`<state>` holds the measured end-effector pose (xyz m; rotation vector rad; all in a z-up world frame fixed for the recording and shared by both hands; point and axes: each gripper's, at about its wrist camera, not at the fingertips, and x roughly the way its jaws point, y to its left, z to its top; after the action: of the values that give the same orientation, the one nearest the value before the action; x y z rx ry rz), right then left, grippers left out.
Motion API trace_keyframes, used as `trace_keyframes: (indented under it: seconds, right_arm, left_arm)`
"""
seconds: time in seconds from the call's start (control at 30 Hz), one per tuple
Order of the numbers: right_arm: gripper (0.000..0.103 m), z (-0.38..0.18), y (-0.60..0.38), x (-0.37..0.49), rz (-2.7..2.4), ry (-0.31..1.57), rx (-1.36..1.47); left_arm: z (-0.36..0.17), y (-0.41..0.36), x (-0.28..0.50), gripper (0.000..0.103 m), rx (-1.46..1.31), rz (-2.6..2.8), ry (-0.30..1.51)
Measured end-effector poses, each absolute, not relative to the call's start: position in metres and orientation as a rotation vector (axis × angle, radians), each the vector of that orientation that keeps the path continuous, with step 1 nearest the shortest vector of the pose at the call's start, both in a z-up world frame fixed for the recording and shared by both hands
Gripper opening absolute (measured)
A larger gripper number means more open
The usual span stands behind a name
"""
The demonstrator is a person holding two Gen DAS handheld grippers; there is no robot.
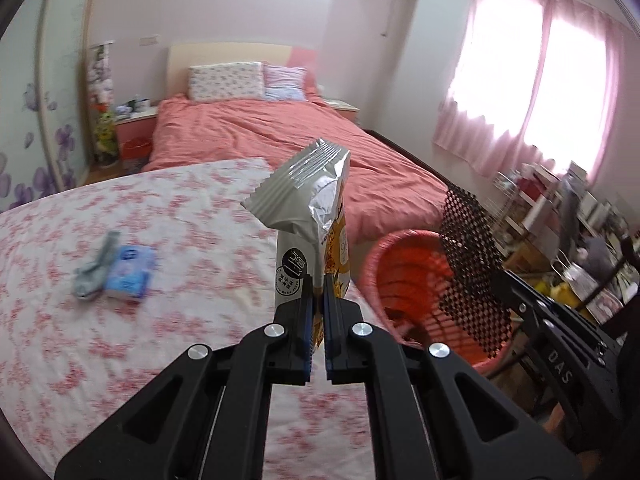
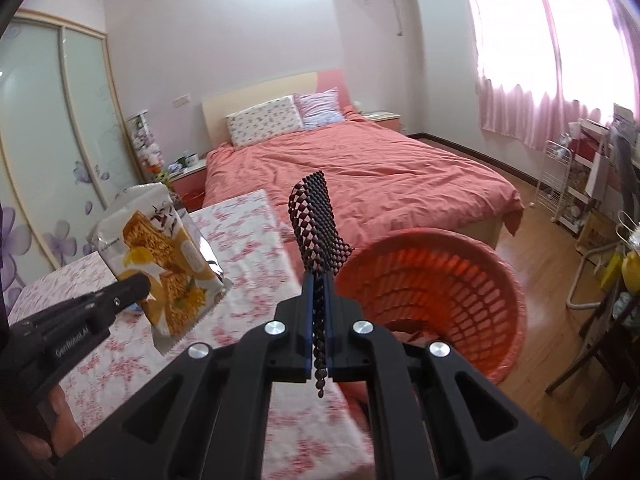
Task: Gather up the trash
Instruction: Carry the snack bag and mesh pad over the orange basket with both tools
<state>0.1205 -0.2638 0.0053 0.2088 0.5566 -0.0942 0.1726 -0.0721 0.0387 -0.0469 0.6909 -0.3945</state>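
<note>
My left gripper (image 1: 318,304) is shut on a silver and yellow snack wrapper (image 1: 308,208) and holds it upright above the flowered table (image 1: 160,340). The wrapper also shows in the right wrist view (image 2: 168,264). My right gripper (image 2: 319,308) is shut on a black mesh sheet (image 2: 318,220), which also shows in the left wrist view (image 1: 472,268). An orange-red slatted trash basket (image 2: 440,292) stands just right of the table, beside the mesh; it also shows in the left wrist view (image 1: 412,276). A blue tissue pack (image 1: 130,272) and a grey crumpled piece (image 1: 94,276) lie on the table at left.
A bed with a coral cover (image 2: 360,176) lies beyond the table. A wardrobe with glass doors (image 2: 52,128) stands at left. Shelves and clutter (image 2: 592,192) fill the right side under a pink-curtained window. Wood floor (image 2: 532,248) shows right of the basket.
</note>
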Motion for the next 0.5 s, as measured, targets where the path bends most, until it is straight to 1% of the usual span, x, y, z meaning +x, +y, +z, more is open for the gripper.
trace_keyframes:
  seconds: [0.5]
  right_arm:
    - [0.006,-0.013,-0.331,0.114,-0.194,0.529,0.264]
  left_arm:
    - [0.018,-0.143,0.175,0.004,-0.039,-0.581,0.721]
